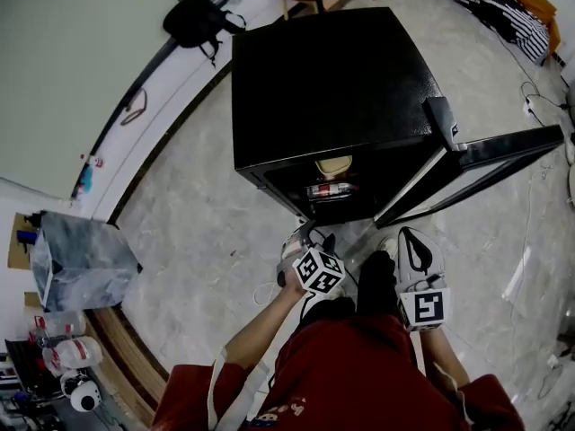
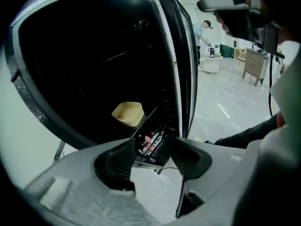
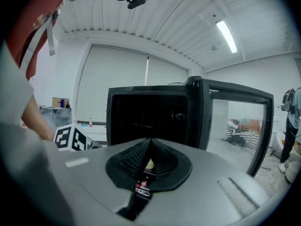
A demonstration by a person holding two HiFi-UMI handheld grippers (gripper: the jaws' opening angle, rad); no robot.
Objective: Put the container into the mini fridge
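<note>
Pale floor [image 1: 207, 232], mini fridge [image 1: 323, 79] open, container [image 2: 128, 113] already inside. Your left gripper [image 2: 153, 150] spread & empty, right gripper [image 3: 149, 149] pressed together: prob. best swing door [image 1: 476, 162] shut gently.

Pale marble floor [image 1: 198, 241], white wall [image 1: 63, 52], strip light [image 3: 226, 36] on ribbed ceiling [image 3: 141, 22].

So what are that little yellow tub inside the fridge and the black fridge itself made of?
The yellow tub looks like plastic: even pale colour, soft matte surface, rounded moulded rim. The mini fridge is probably painted metal: black, with a dull, faintly speckled sheen on its flat top, though a plastic skin can't be ruled out.
</note>
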